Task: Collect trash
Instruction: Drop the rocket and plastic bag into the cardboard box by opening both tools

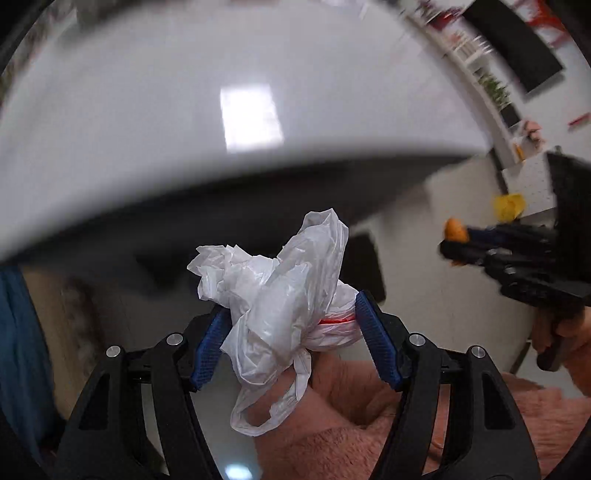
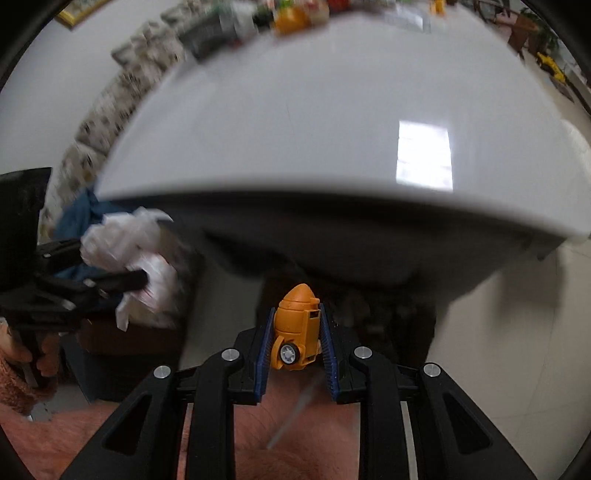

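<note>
- The left tongs [image 1: 291, 328] stand fairly wide, their ribbed blue pads [image 1: 210, 343] pressing on both sides of a crumpled white plastic bag [image 1: 280, 291] — thin, glossy film, bunched into a loose ball, with a handle loop hanging down and a streak of red print near one pad.
- The right tongs [image 2: 297, 332] stand narrow, clamped on a small orange plastic toy [image 2: 297, 325]: hard and smooth, with a rounded bullet-shaped nose and a little grey wheel on its side.
- Just below both tongs lies fuzzy pink fabric [image 1: 369, 435], soft and napped; whether it is clothing or a blanket I cannot tell.
- Judged from this, both items are already picked up and the carrying step is in hand — each load hangs off the bench's near edge, above the floor.
- The next move calls for finding a bin or sack; none shows clearly, though dark shapes sit under the bench. The bag is light and springy, so it may cling to a pad on release.
- Farther off, the white bench [image 2: 332, 110] is glossy and bare near us, reflecting a window, with blurred clutter [image 2: 258, 18] at its far edge.
</note>
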The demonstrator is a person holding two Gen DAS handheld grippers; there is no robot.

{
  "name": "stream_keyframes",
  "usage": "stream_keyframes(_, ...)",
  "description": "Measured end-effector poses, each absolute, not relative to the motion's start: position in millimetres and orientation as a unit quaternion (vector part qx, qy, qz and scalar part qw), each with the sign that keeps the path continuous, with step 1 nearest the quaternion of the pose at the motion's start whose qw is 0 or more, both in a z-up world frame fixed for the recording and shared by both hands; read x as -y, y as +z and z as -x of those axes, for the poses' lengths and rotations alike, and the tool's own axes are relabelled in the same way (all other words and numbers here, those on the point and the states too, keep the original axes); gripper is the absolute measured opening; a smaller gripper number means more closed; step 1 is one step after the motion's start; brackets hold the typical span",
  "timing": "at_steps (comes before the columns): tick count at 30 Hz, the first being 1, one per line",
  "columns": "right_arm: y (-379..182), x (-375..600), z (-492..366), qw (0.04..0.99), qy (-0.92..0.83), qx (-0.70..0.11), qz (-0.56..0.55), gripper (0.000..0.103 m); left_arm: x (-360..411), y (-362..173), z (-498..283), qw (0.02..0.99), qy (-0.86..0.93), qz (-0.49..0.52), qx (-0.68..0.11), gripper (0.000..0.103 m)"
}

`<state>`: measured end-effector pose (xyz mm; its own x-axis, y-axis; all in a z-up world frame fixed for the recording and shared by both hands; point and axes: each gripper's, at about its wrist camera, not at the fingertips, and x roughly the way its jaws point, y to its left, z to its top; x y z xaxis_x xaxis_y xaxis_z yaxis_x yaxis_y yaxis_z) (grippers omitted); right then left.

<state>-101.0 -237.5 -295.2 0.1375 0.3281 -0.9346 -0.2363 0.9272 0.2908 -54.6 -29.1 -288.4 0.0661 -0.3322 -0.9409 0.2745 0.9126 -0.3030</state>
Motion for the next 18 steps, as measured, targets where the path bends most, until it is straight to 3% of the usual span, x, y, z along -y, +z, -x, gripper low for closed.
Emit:
stream_keyframes(10,-479,246,102,0.714,0.107,-0.690,-0.057,0.026,68,-526,54,0.643,-0.151,0.001,-0.751,0.067)
stream_keyframes(12,-507,247,100,0.715,0.081,-0.693,-0.042,0.055,73,-562,50,0.624,-0.137,-0.015,-0.769,0.073)
stream_keyframes(13,-515,249,99,0.716,0.071,-0.693,-0.038,0.074,71,-574,47,0.617,-0.128,-0.019,-0.777,0.075)
stream_keyframes(14,-527,251,98,0.716,0.061,-0.695,-0.035,0.078,70,-590,45,0.608,-0.112,-0.022,-0.786,0.077)
stream_keyframes(18,-550,267,97,0.702,0.044,-0.709,-0.051,0.078,63,-617,41,0.604,-0.089,-0.027,-0.792,0.083)
